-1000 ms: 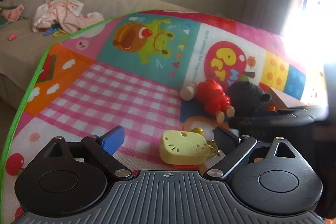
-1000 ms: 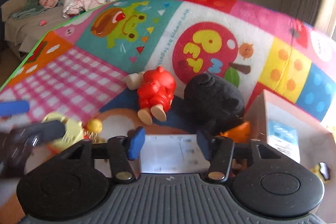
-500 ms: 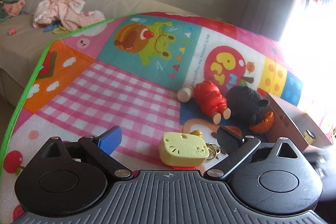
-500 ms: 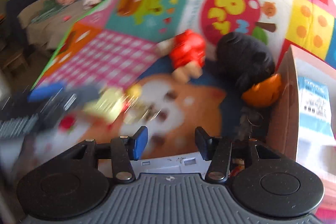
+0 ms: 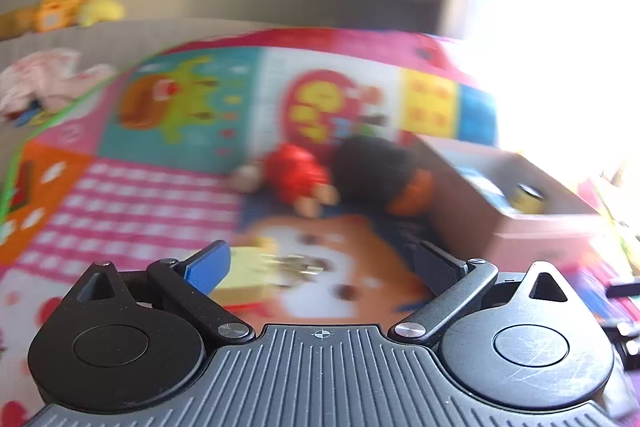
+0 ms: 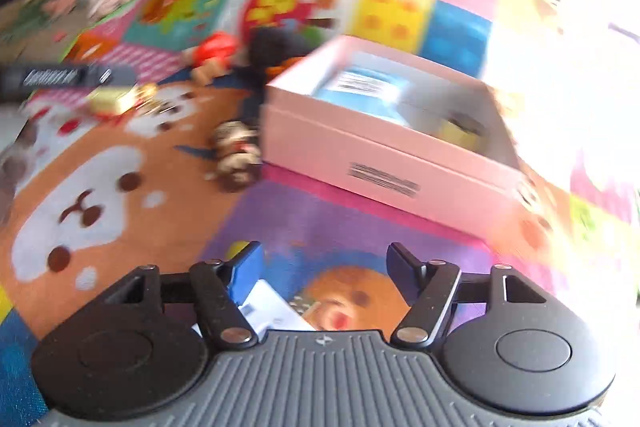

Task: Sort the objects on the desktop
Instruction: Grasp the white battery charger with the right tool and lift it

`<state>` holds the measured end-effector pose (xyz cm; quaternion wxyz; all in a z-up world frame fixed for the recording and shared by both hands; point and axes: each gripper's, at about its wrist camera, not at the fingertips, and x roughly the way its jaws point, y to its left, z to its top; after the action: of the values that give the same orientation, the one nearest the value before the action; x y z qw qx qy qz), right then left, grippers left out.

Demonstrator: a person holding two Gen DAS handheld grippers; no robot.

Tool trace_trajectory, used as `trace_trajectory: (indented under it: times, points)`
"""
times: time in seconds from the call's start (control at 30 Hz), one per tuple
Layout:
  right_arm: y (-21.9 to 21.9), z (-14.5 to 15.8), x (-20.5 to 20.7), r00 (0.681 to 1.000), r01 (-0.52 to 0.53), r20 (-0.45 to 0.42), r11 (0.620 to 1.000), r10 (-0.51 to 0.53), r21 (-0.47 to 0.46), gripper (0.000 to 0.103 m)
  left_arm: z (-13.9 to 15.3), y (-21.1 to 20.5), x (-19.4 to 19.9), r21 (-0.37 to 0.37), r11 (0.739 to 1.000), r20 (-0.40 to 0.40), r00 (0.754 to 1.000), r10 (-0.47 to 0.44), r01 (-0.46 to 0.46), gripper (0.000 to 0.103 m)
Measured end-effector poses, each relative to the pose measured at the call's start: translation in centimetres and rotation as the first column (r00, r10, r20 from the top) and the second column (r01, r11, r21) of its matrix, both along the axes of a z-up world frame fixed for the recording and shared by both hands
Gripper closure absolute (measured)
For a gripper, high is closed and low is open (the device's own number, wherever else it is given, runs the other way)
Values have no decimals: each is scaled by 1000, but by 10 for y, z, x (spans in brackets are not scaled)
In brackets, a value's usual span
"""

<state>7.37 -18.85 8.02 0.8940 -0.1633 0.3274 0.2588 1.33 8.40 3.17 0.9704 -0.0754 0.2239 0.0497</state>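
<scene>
The play mat point(image 6: 328, 219) carries everything here, and the view over it has changed sharply: a second ago the right wrist camera sat low over the red and black toys, and now it looks from farther back, down on the whole scene, with motion blur throughout. The pink box point(image 6: 384, 151) stands toward the mat's right edge, open at the top, with a blue-labelled item and something yellow already lying inside.

Against the box's far-left corner lies the black plush toy point(image 5: 368, 167), and just beside it the red doll point(image 5: 296, 171) – neither has moved. A small brown-and-white figure point(image 6: 236, 155) lies touching the box's near-left corner.

The yellow keychain charm point(image 5: 244, 267) sits on the mat nearer its left edge, its metal keyring trailing to the right. It lay midway between the fingers of the left gripper point(image 5: 320, 263) a second ago; now it is close to the blue left finger point(image 5: 208, 265), since that gripper has swung right. The fingers stay spread wide and grip nothing.

The right gripper point(image 6: 324, 263) is likewise spread and empty – a white paper slip point(image 6: 268, 311) shows below its blue finger, but whether it is on the mat I cannot tell.

My reading: the right gripper has pulled away, and the charm looks like the left's next pick, bound for the box.
</scene>
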Motion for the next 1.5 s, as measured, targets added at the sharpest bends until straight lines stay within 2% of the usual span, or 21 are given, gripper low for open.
trace_trajectory:
  times: [0.07, 0.13, 0.2, 0.23, 0.4, 0.5, 0.57, 0.73, 0.8, 0.93, 0.97, 1.03, 1.13, 1.3, 1.4, 1.5]
  points:
    - [-22, -2, 3, 997, 81, -18, 996, -80, 48, 27, -1, -25, 11, 15, 993, -33, 992, -120, 121, 2]
    - [-39, -4, 2, 992, 126, -43, 989, -123, 79, 24, -6, -46, 25, 23, 979, -78, 976, -201, 203, 2]
    - [-50, -6, -2, 989, 149, -33, 984, -147, 94, 15, -14, -64, 39, 45, 972, -122, 967, -225, 232, 2]
    - [-55, -7, -4, 987, 161, -22, 982, -160, 96, 13, -17, -70, 46, 48, 970, -140, 963, -230, 239, 2]
    - [-76, -15, -3, 970, 241, -51, 960, -237, 143, 5, -26, -80, 70, -18, 966, -186, 948, -257, 258, 2]
    - [-84, -18, 0, 963, 267, -90, 947, -254, 182, 2, -27, -85, 77, 25, 968, -206, 949, -240, 250, 7]
    - [-85, -20, 2, 962, 269, -102, 942, -253, 203, 0, -26, -90, 76, 64, 964, -219, 946, -240, 260, 29]
    - [-90, -21, 5, 959, 275, -128, 934, -252, 227, 0, -24, -93, 57, 109, 955, -227, 942, -246, 276, 30]
    - [-89, -21, 5, 960, 275, -125, 934, -252, 227, 0, -22, -96, 41, 120, 940, -236, 929, -286, 320, 30]
    - [-87, -21, 5, 959, 276, -124, 937, -254, 213, 0, -19, -100, 2, 148, 893, -270, 886, -377, 425, 28]
    - [-86, -21, 5, 959, 276, -124, 938, -254, 209, 0, -18, -99, -6, 155, 888, -277, 882, -382, 433, 19]
    - [-84, -21, 6, 959, 276, -124, 941, -255, 196, 0, -17, -97, -19, 165, 891, -282, 886, -368, 423, 4]
    - [-82, -22, 8, 958, 275, -132, 946, -255, 169, 0, -18, -93, -30, 158, 899, -293, 889, -352, 408, 3]
    - [-70, -20, 10, 971, 209, -132, 975, -199, 68, 0, -26, -90, -35, 113, 938, -304, 910, -282, 328, 1]
    - [-71, -1, -1, 972, 189, -169, 971, -164, 148, 0, -28, -88, -38, 92, 954, -307, 919, -246, 286, 0]
    - [-54, 19, -26, 991, 86, -121, 978, -64, 189, 1, -29, -86, -41, 88, 954, -292, 923, -250, 287, 0]
